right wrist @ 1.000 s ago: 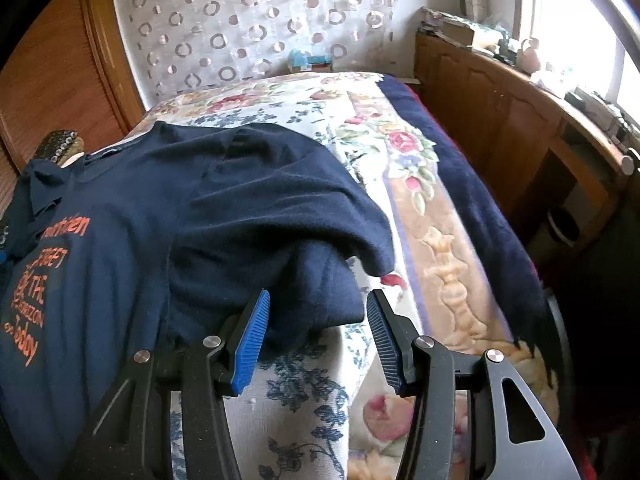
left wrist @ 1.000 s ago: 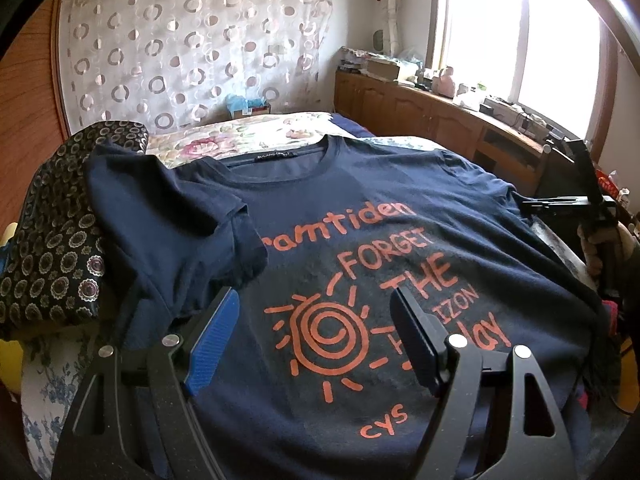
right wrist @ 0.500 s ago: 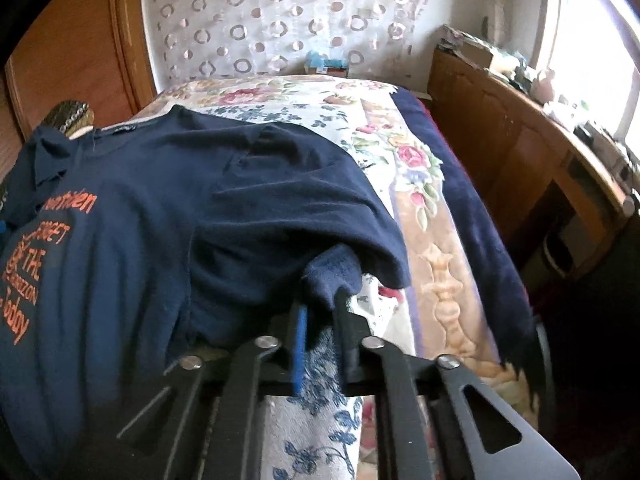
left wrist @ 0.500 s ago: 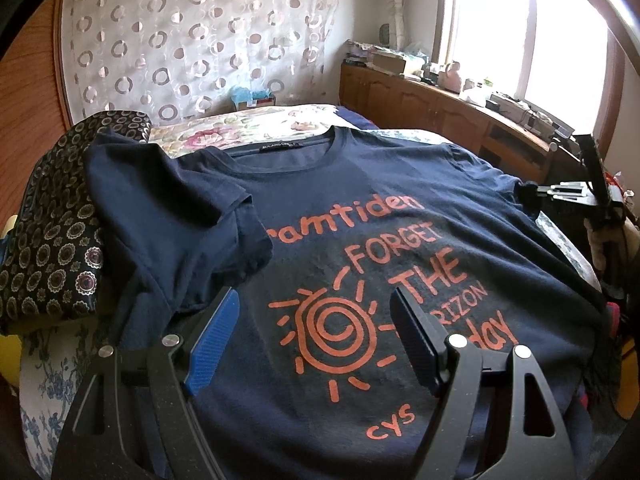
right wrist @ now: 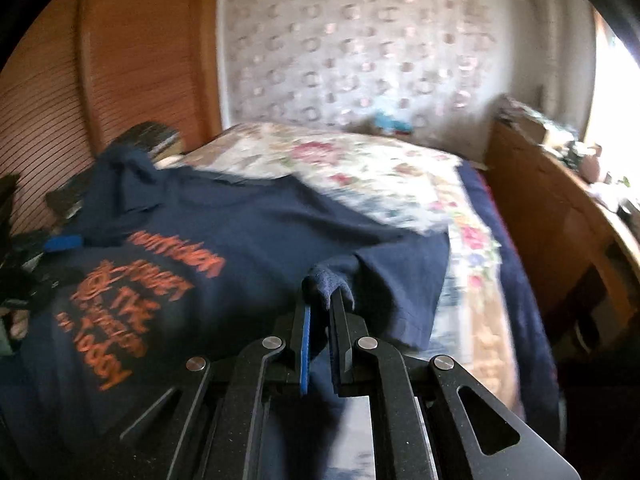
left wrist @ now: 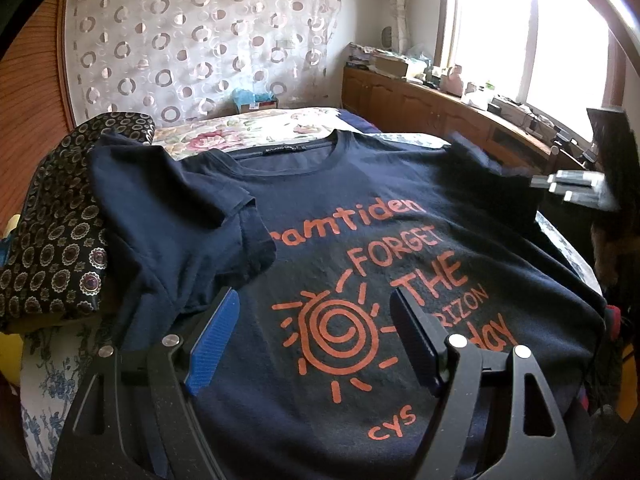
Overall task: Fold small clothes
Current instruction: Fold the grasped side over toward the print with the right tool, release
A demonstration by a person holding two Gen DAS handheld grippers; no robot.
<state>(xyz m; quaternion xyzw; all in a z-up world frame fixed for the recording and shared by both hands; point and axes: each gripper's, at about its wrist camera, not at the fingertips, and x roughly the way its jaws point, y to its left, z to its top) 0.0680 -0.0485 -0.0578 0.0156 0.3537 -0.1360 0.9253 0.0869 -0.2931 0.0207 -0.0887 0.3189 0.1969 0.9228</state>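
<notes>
Bedroom interior seen from above the bed, daylit from one side.

A sheer curtain [left wrist: 200, 40] patterned with circles covers the far wall. A bed [right wrist: 360, 168] with a floral cover and a dark blue border extends toward it. Reddish wooden panelling [right wrist: 100, 80] with fine horizontal slats stands on the left. A low wooden cabinet [left wrist: 420, 100], its top crowded with small objects, runs beneath a bright window [left wrist: 520, 20] on the right. The right-wrist view is motion-blurred.

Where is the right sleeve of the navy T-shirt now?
In the right wrist view, the sleeve is pinched in the right tool, lifted at the T-shirt edge beside the floral bedspread.
</notes>
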